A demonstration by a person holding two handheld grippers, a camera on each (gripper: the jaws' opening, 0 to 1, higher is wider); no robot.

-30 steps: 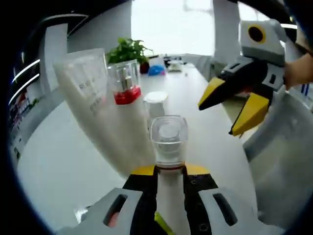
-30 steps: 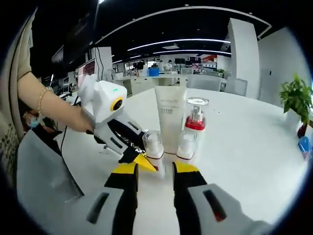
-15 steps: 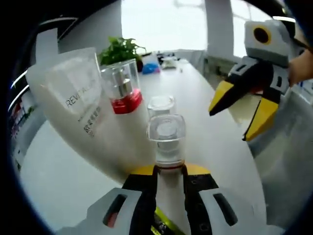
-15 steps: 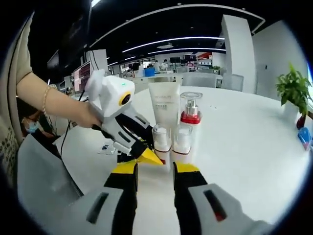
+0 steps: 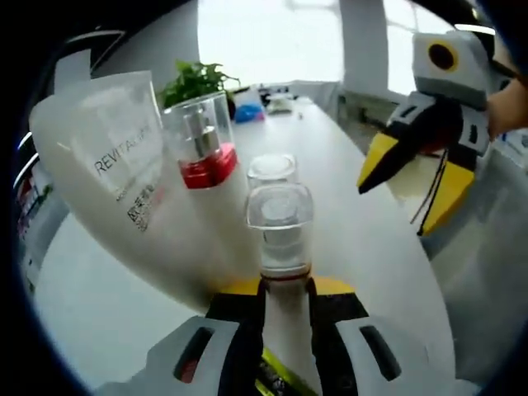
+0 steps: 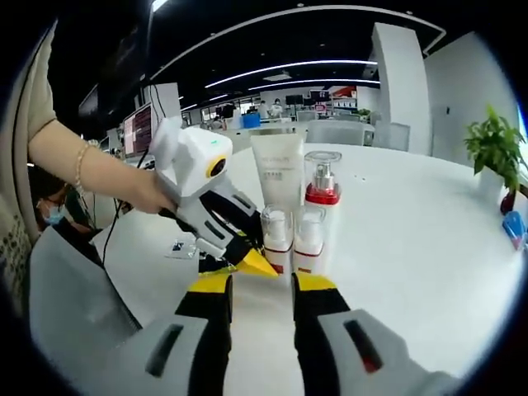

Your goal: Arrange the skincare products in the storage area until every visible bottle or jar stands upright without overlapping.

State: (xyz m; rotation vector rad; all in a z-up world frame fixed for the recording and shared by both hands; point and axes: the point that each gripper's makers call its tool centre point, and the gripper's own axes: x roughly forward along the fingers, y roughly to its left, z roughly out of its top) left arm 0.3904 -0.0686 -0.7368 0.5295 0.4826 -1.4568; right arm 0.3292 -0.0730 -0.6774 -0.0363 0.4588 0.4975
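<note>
1. The left gripper point(image 6: 247, 257) is clamped on a small white bottle with a clear cap point(image 5: 283, 227), standing it on the white table point(image 6: 412, 247) beside the matching small bottle point(image 6: 309, 239).
2. Just behind stand the white tube point(image 6: 279, 177) and red-collared pump bottle point(image 6: 322, 186).
3. The right gripper point(image 6: 260, 285) hovers near, jaws apart, empty.
4. Next, I judge: release without tipping it.

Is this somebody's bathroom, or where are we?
Not a bathroom; it looks like a big open office. Long ceiling lights run over desks with a computer screen, and the skincare bottles stand on a large white table beside a potted plant.
</note>
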